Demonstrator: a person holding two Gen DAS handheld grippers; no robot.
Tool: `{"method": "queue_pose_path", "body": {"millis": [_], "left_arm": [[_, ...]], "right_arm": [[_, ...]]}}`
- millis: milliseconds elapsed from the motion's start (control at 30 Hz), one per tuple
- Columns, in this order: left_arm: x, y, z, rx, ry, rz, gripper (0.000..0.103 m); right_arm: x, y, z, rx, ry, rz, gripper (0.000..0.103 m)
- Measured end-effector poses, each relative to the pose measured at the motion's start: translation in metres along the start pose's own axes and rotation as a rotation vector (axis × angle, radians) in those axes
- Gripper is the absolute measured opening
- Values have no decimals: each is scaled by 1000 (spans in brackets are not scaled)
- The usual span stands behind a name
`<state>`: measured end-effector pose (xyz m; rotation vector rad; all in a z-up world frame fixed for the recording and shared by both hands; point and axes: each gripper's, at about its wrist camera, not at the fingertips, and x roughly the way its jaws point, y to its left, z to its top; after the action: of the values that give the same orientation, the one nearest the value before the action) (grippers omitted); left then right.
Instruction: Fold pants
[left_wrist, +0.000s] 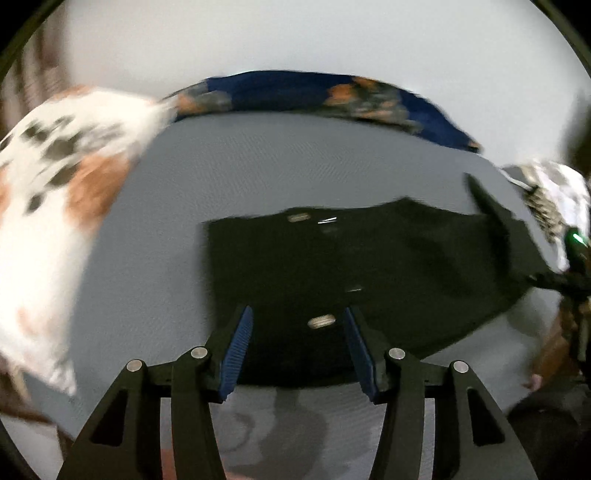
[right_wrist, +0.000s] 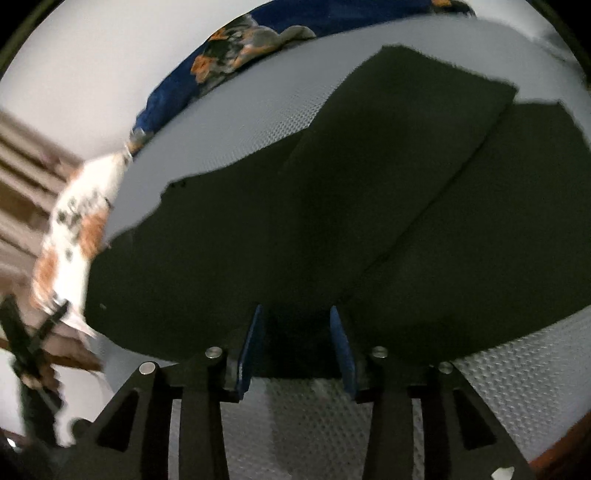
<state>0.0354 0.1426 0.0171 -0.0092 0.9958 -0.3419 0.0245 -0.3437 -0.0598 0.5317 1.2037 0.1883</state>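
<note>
Black pants (left_wrist: 332, 266) lie flat on a grey mattress (left_wrist: 166, 221), waistband end toward the left gripper. My left gripper (left_wrist: 297, 325) is open, its blue pads over the near edge of the pants around a small metal button (left_wrist: 321, 322). In the right wrist view the pants (right_wrist: 332, 221) spread wide, with one leg (right_wrist: 406, 122) folded across the other. My right gripper (right_wrist: 297, 325) is open, its blue pads at the near edge of the fabric. The other gripper shows at the right edge of the left wrist view (left_wrist: 569, 273).
A blue floral blanket (left_wrist: 314, 92) lies along the far edge of the mattress. A white and orange patterned cloth (left_wrist: 55, 206) lies at the left. The white wall (left_wrist: 295, 37) is behind. The textured mattress cover (right_wrist: 314, 424) runs under the right gripper.
</note>
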Motion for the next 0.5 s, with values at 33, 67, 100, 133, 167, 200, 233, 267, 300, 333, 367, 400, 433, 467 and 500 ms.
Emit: {"method": "queue_pose_path", "body": {"millis": [33,67,100,133,167,200,233,267,300,333,367,400,433,467,500], "left_arm": [[7,-16,5,29,5,-36,53],[13,-28,10,53,12,-64,53],[20,-44,13,81,17,-98,53],[24,-54,16,99,21,-118,53],[32,-73,19,132,33,-150,53],[38,-86,20,155,42,-172,53],[42,-100,21,181,49,-195,53],[48,-117,22,215,56,-222,53],[52,-129,23,238,63,-240,53],[56,-139,23,260,67,-257,53],[60,-149,24,282,68,-272,53],[65,-159,24,301,69,-283,53],[69,-168,24,318,75,-292,53],[74,-177,26,329,81,-300,53],[76,-182,26,336,84,-307,53]], "right_arm": [[2,-4,4,35,7,25,38],[4,-6,6,53,9,41,37],[5,-7,8,68,12,60,37],[6,-8,10,84,19,88,37],[5,-7,11,89,22,94,37],[3,-6,11,92,17,96,37],[0,-7,11,96,4,95,37],[-3,-10,11,104,-3,81,37],[-3,-15,10,116,0,66,37],[-3,-18,10,125,2,59,37],[-2,-24,8,142,6,48,37],[-1,-30,6,161,5,39,37],[1,-34,6,180,3,46,37],[3,-37,5,196,3,61,37],[3,-41,5,208,1,74,37]]}}
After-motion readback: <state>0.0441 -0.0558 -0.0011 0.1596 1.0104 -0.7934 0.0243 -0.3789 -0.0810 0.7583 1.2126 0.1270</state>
